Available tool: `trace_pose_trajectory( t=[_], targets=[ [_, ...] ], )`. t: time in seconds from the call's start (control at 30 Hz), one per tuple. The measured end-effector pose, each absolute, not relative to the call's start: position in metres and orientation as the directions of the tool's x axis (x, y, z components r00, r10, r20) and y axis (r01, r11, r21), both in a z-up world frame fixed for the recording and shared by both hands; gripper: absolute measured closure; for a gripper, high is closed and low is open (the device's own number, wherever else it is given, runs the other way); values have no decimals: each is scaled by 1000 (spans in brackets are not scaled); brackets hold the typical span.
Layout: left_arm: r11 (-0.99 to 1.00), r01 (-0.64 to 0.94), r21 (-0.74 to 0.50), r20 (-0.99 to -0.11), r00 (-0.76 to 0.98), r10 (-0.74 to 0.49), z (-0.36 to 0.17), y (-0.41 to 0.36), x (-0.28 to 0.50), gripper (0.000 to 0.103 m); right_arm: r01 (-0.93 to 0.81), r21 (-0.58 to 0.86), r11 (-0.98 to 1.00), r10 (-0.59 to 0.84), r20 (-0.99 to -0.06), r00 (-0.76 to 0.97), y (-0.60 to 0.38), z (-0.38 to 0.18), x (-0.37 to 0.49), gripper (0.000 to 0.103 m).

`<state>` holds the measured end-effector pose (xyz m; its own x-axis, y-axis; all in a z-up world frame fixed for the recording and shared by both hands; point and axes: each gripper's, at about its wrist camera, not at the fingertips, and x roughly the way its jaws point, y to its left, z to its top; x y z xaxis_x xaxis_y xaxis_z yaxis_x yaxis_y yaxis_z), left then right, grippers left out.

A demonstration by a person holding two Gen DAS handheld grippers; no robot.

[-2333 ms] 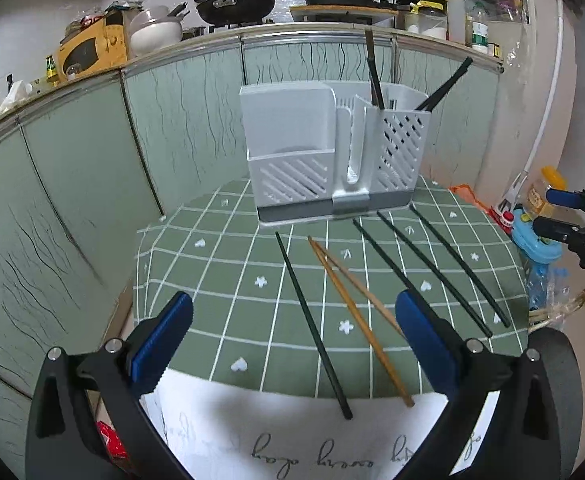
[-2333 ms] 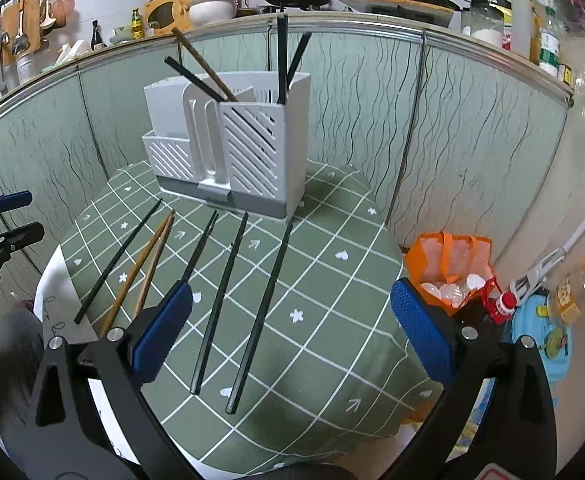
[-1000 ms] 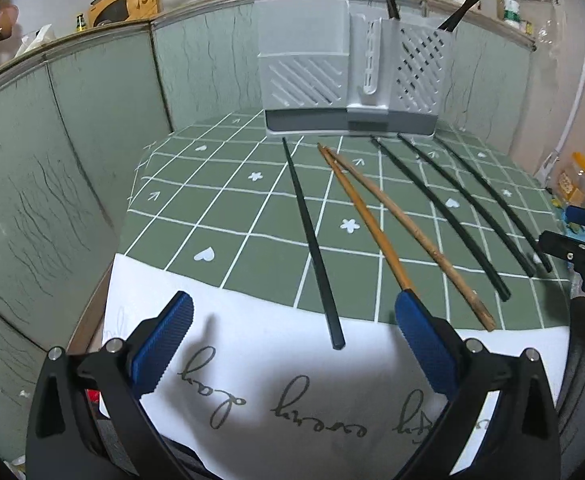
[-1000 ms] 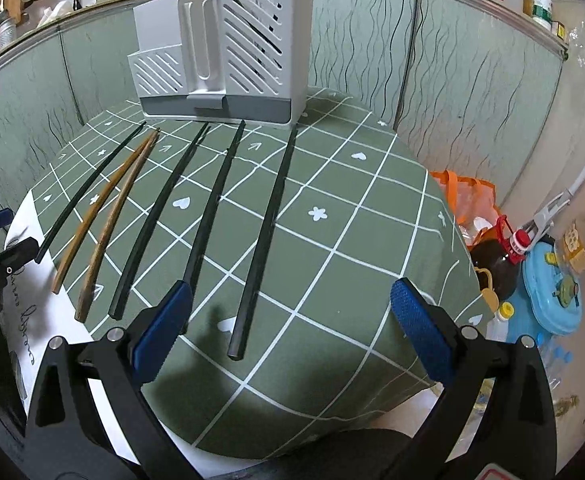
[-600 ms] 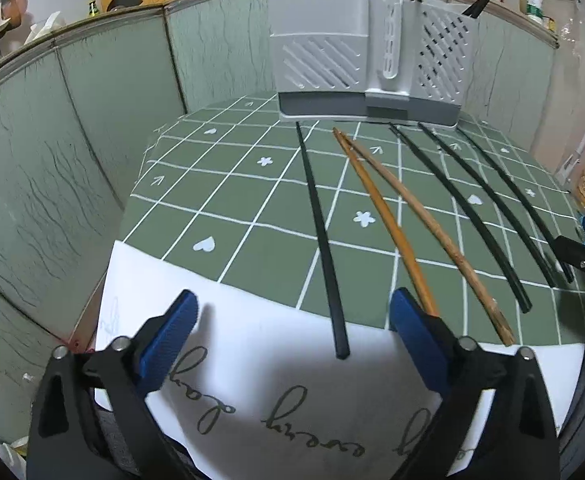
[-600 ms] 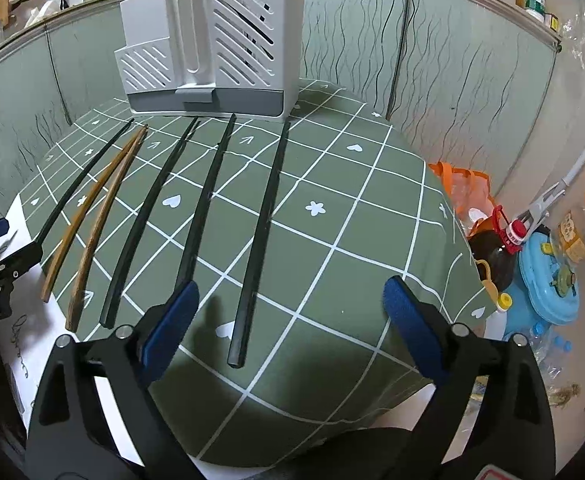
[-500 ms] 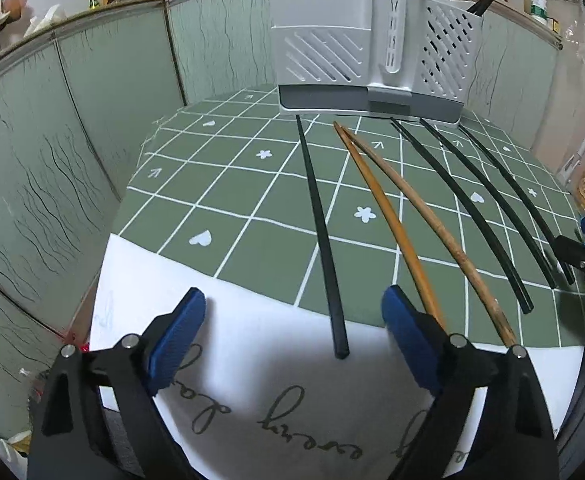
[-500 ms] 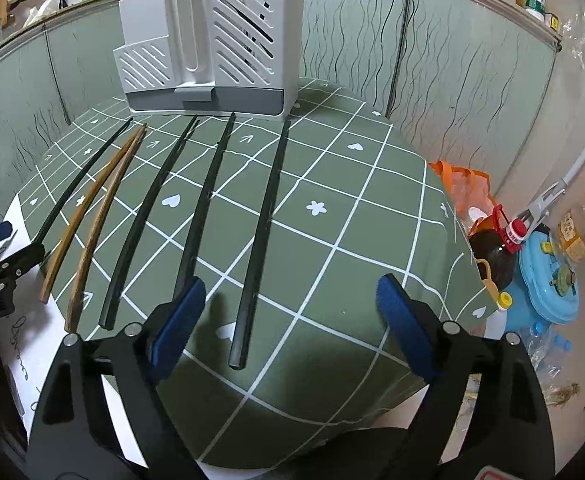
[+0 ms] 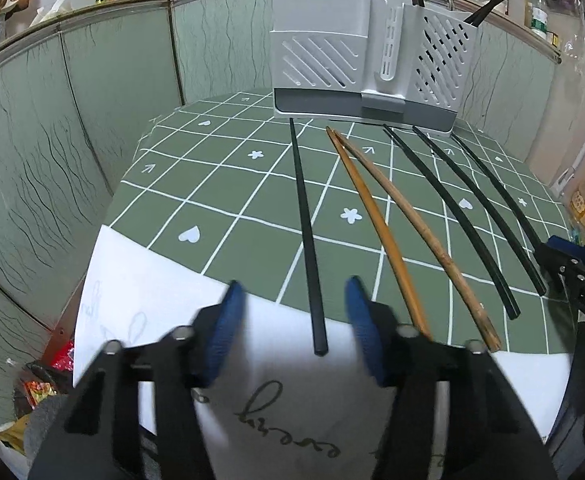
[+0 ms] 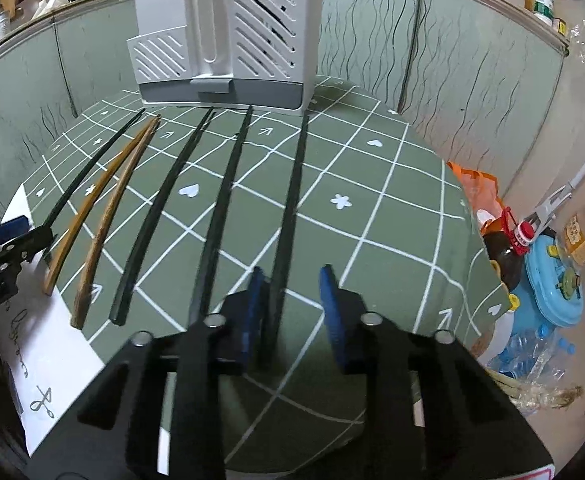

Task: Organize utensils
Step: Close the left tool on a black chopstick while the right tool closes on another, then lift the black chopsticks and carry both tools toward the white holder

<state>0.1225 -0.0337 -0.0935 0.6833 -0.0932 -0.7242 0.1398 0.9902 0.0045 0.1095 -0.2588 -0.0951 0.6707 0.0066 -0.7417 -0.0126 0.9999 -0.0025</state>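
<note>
Several chopsticks lie side by side on the green checked tablecloth, pointing at a grey utensil holder at the back, which has dark chopsticks standing in it. My left gripper is partly closed around the near end of the leftmost black chopstick, with gaps on both sides. Two brown wooden chopsticks lie right of it. My right gripper is narrowed around the near end of the rightmost black chopstick; its left pad is close to it, the right pad apart.
A white printed cloth hangs over the table's near edge. Green wavy panels wall the back and left. Bottles, a blue container and an orange bag sit on the floor right of the table.
Both grippers dropped low to the table's near edge and narrowed their jaws from wide open, the left around the leftmost black chopstick, the right around the rightmost one.
</note>
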Motion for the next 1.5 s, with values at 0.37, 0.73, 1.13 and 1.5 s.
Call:
trace_pose_trajectory(
  t=[0.37, 0.73, 1.13, 1.5],
  targets=[
    [995, 97, 32, -724, 689, -44, -93, -29, 123, 95, 26, 27, 999, 3, -740, 673, -254, -97, 105, 96],
    [994, 106, 0, -739, 670, -71, -90, -25, 123, 95, 36, 34, 999, 1, -740, 672, -261, -90, 102, 97],
    [993, 118, -7, -725, 683, -86, -76, -22, 117, 95, 20, 41, 999, 15, -718, 696, -257, -73, 93, 97],
    [992, 130, -5, -716, 692, -94, -57, -20, 116, 95, 15, 40, 999, 18, -710, 704, -260, -53, 92, 97]
  ],
)
